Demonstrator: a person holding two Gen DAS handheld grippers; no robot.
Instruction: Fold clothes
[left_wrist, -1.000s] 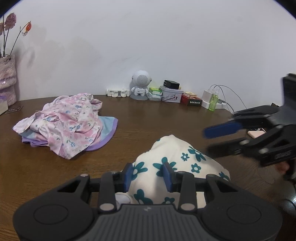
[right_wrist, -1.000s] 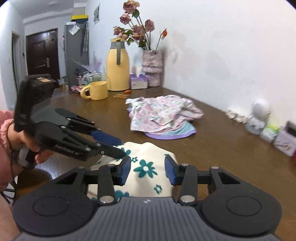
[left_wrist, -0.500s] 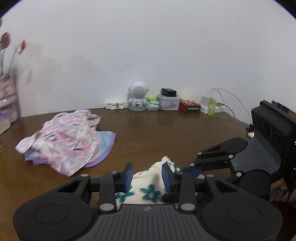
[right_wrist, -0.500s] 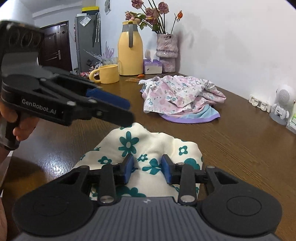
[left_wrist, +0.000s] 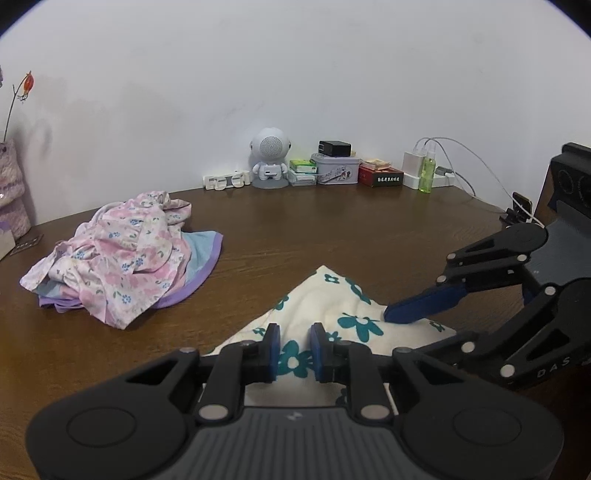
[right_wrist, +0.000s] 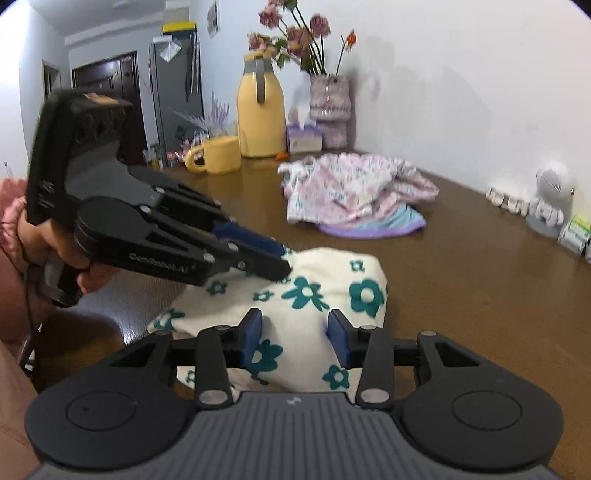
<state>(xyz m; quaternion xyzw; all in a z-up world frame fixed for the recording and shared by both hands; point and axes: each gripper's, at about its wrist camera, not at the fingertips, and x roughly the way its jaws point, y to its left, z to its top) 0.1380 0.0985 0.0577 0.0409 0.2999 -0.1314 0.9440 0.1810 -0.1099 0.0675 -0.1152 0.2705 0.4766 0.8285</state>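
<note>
Cream floral garment only partly folded, both grippers half-open over it; pink pile at ten o'clock untouched.

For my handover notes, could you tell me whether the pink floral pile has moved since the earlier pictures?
No. The pink floral pile still lies on the table, left of the white robot figurine, as before; only the camera has shifted.
</note>
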